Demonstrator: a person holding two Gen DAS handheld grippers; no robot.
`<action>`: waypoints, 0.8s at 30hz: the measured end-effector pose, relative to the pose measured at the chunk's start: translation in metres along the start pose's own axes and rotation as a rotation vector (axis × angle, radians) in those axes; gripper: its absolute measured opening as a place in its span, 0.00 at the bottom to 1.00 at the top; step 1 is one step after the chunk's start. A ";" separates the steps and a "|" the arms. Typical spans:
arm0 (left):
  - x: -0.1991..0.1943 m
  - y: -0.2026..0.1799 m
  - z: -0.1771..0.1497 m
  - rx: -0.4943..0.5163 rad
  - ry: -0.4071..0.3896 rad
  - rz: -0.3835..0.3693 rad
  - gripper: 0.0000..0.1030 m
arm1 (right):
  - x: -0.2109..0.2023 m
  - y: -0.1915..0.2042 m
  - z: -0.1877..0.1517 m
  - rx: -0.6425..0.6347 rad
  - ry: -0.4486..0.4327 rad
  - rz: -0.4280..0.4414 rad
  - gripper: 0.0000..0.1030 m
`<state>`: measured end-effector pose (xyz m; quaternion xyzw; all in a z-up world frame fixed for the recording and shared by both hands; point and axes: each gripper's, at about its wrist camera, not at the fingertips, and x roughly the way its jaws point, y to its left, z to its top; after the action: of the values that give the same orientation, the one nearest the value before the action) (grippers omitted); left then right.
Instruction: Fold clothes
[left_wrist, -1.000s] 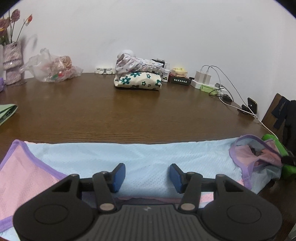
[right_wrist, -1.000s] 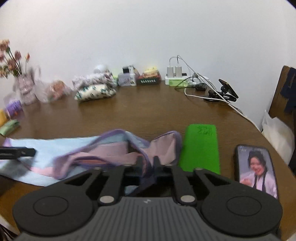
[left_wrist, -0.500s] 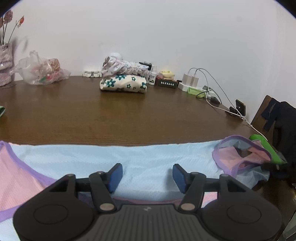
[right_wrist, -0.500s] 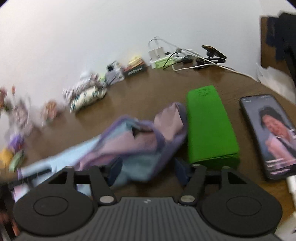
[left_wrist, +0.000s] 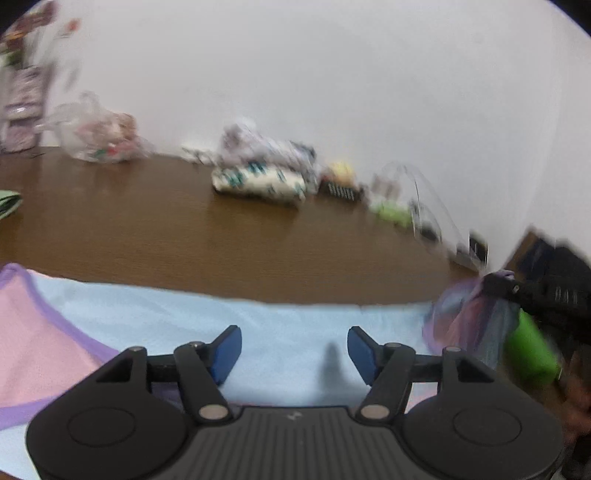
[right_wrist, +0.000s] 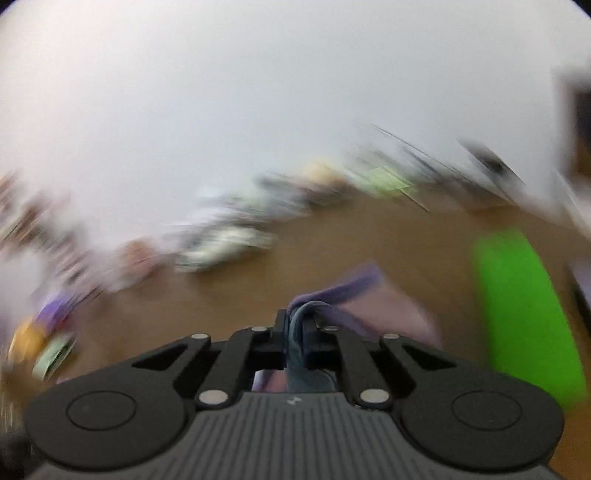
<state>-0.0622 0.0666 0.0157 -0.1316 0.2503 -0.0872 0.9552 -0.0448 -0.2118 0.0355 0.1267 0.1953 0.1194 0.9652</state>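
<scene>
One brown table (left_wrist: 155, 236) holds one blue-and-pink shirt (left_wrist: 280, 332), lying flat (purple trim). One green block (right_wrist: 517, 306) sits beside it. Two grippers: left gripper (left_wrist: 294, 350) spread wide above the shirt, right gripper (right_wrist: 298, 326) pinching its end.

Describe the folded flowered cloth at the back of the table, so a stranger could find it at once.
Follow the brown table to its far edge by the white wall. Near the middle lies the folded cream cloth with dark green flowers, and a paler bundle rests on top of it. Unlike the plastic bag to its left, it is a flat packet.
</scene>
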 end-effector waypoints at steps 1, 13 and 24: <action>-0.009 0.008 0.004 -0.031 -0.036 -0.001 0.60 | 0.000 0.021 0.000 -0.113 0.001 0.074 0.06; -0.061 0.060 0.004 -0.163 -0.084 0.096 0.61 | 0.001 0.115 -0.052 -0.471 0.308 0.430 0.67; 0.004 -0.005 0.021 0.025 -0.006 -0.121 0.77 | 0.003 0.039 -0.001 -0.238 0.229 0.211 0.42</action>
<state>-0.0486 0.0655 0.0330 -0.1349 0.2378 -0.1475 0.9505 -0.0500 -0.1742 0.0452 0.0168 0.2738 0.2556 0.9271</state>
